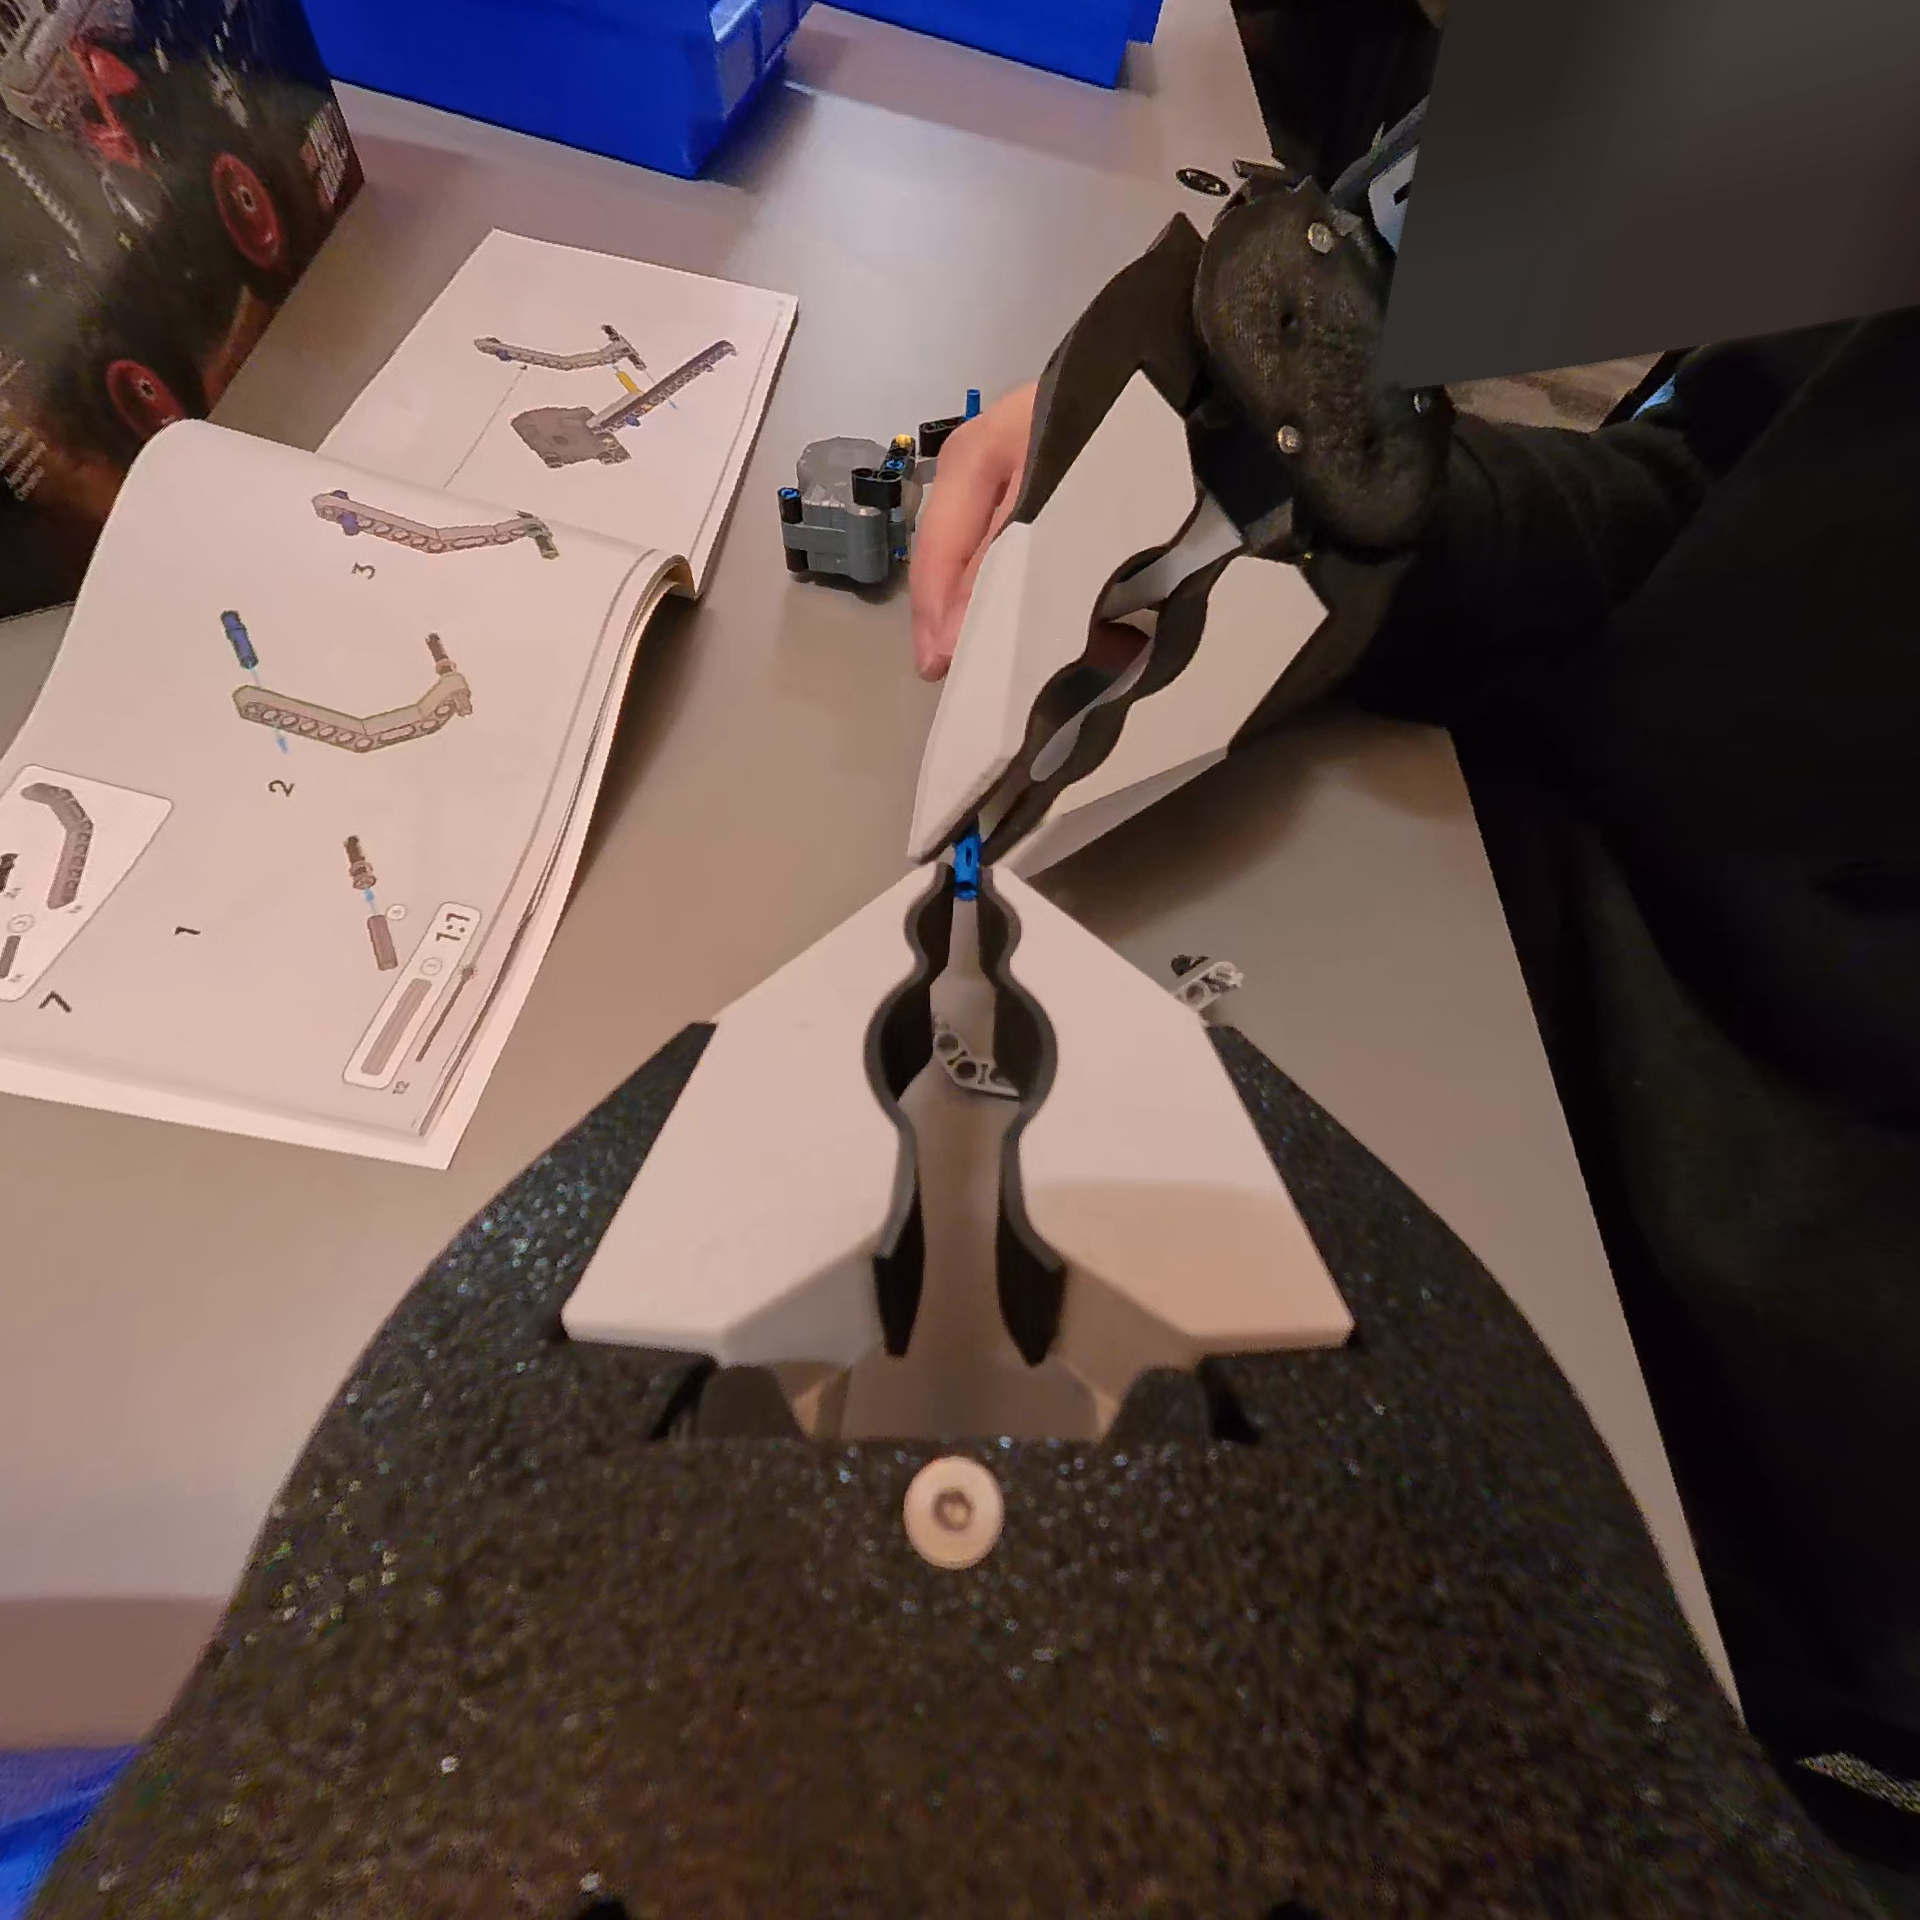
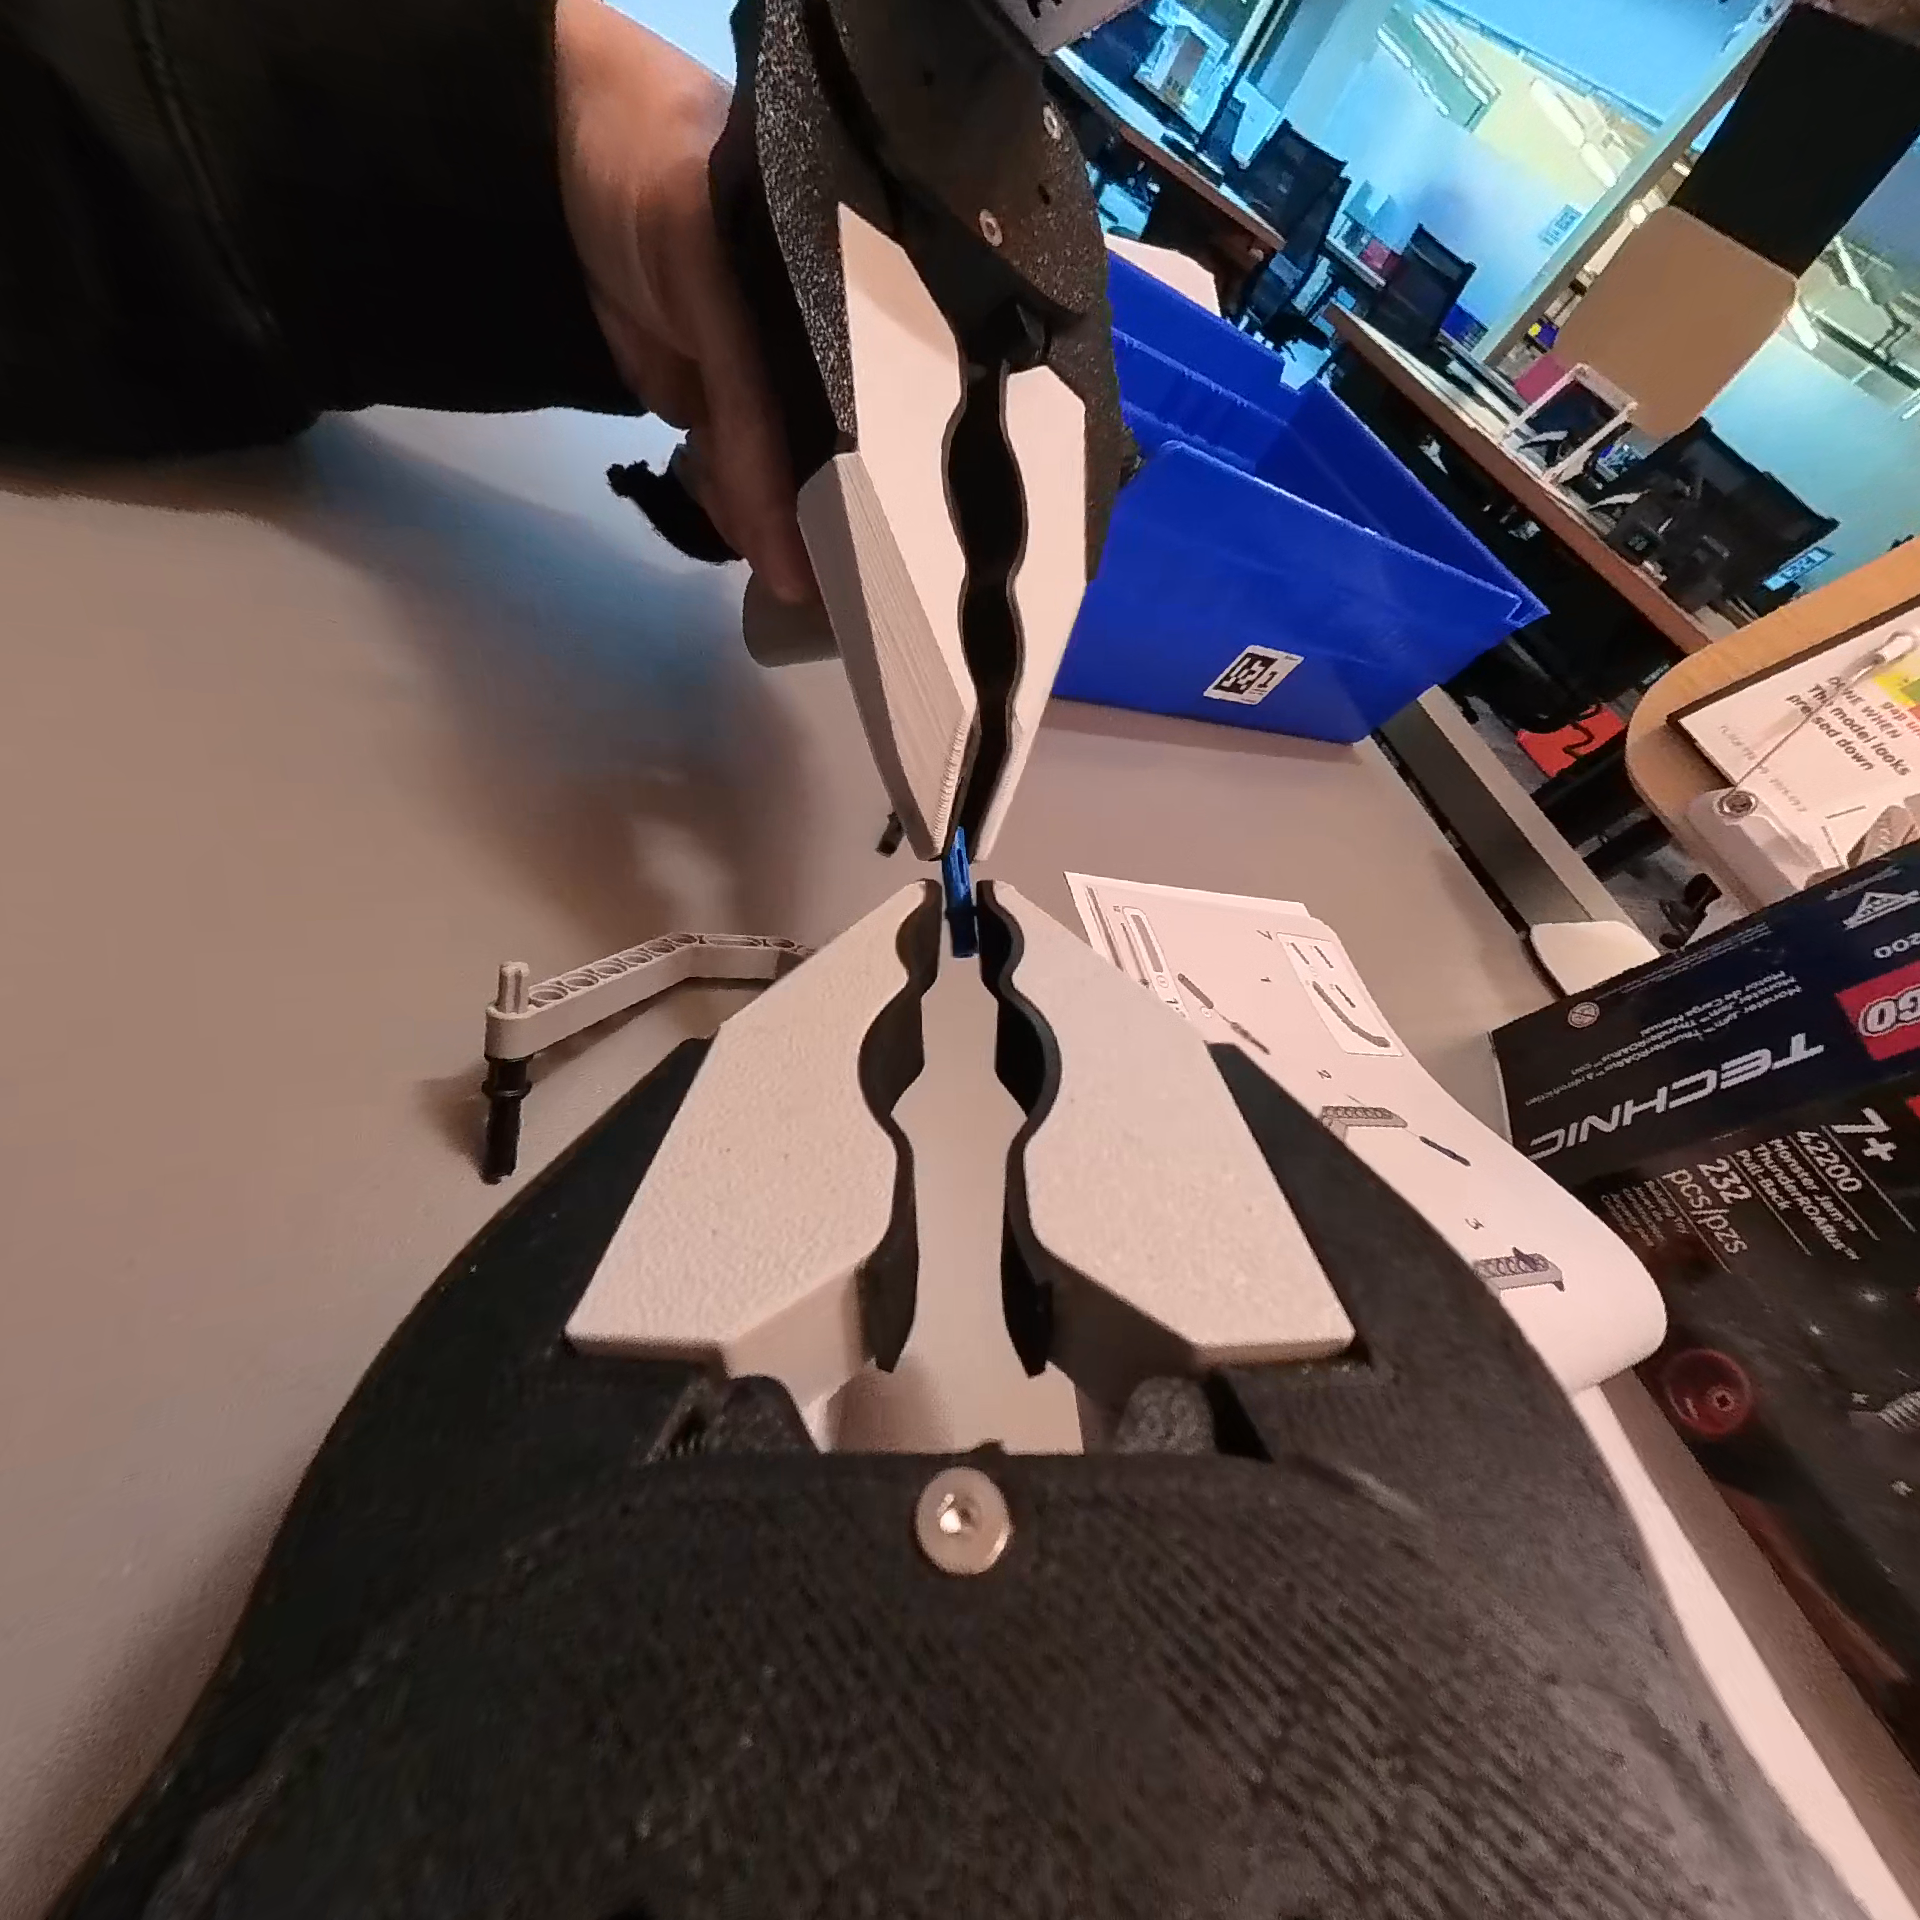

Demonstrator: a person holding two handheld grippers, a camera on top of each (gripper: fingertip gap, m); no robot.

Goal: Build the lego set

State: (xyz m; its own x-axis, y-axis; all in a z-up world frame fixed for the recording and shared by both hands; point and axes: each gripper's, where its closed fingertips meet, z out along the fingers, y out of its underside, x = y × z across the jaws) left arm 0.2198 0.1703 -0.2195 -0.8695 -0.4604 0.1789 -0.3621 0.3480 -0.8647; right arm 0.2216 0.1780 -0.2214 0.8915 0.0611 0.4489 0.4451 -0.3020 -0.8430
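A small blue pin [image 1: 966, 860] is held in the air between both grippers, which meet tip to tip. My left gripper [image 1: 964, 899] is shut on its near end. My right gripper [image 1: 977, 831] comes in from the upper right and is shut on its far end. In the right wrist view the blue pin [image 2: 962, 935] sits between the right gripper's tips [image 2: 961, 914], with the left gripper [image 2: 956, 842] above it. A grey angled beam [image 2: 623, 977] with a black pin lies on the table; it also shows behind my left fingers [image 1: 971, 1065].
A grey part-built assembly [image 1: 847, 509] stands on the grey table [image 1: 727, 831] by the person's hand [image 1: 966, 499]. The open instruction booklet [image 1: 364, 727] lies at the left, the dark set box [image 1: 135, 260] behind it. Blue bins [image 2: 1299, 582] stand at the table's far side. My two grippers' fingertips are within a few centimetres of each other. The grey part-built assembly [image 1: 847, 509] is about 15 cm from both grippers' fingertips.
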